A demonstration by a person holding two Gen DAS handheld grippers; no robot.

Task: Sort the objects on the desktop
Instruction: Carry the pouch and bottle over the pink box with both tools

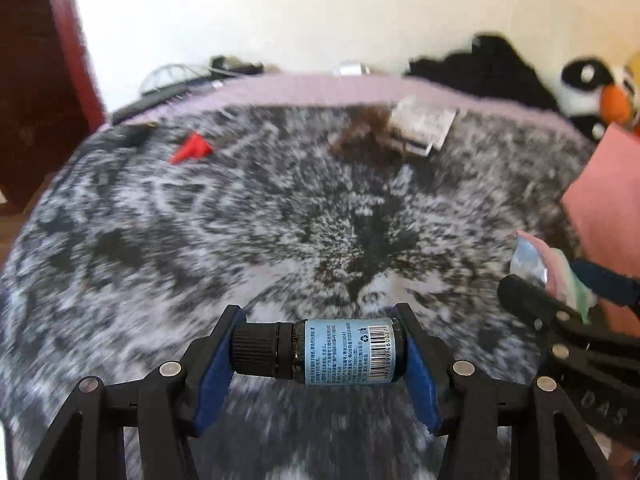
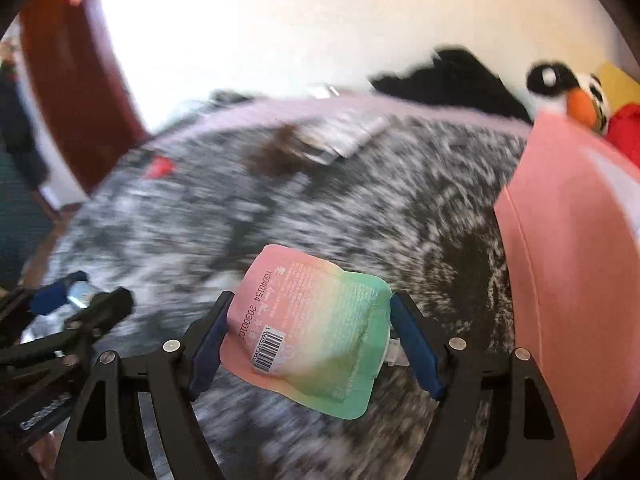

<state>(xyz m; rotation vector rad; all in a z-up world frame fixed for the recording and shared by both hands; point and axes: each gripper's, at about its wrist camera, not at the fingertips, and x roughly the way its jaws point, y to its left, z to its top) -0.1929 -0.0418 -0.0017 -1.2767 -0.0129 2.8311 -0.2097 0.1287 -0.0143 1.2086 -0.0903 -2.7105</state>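
Gripping a small dark dropper bottle (image 1: 320,350) crosswise, the left tongs (image 1: 318,360) are clamped on it in the left wrist view — black ribbed cap against the left blue pad, bottle base against the right pad, the pale blue label with its barcode facing up. The bottle hangs above a grey-and-white cat-print blanket (image 1: 200,240) with a lilac border at its far edge. Far left on the blanket lies a red plastic piece (image 1: 191,148), just beside a dark object too blurred to name. Farther right, near the far edge, a brown furry clump (image 1: 368,140) touches a white printed packet (image 1: 424,124). A pink box (image 1: 604,208) stands at the right, with a black-and-white plush toy (image 1: 592,88) with an orange beak behind it and a black garment (image 1: 492,68) against the wall. At the near right the right tongs (image 1: 560,292) come into view, holding a pastel pouch (image 1: 560,272).

From the right wrist view, the right tongs (image 2: 312,328) are closed on that pouch (image 2: 312,328) — a pink-to-green spouted sachet held tilted, its barcode near the lower left and its white spout by the right pad. It hangs above the same blanket (image 2: 360,208), near the wall of the pink box (image 2: 568,260) on the right. The left tongs (image 2: 80,300) show at the near left with the bottle's (image 2: 82,292) label visible between them. The brown clump (image 2: 280,152) and packet (image 2: 344,136) lie at the far side, the red piece (image 2: 160,166) farther left.
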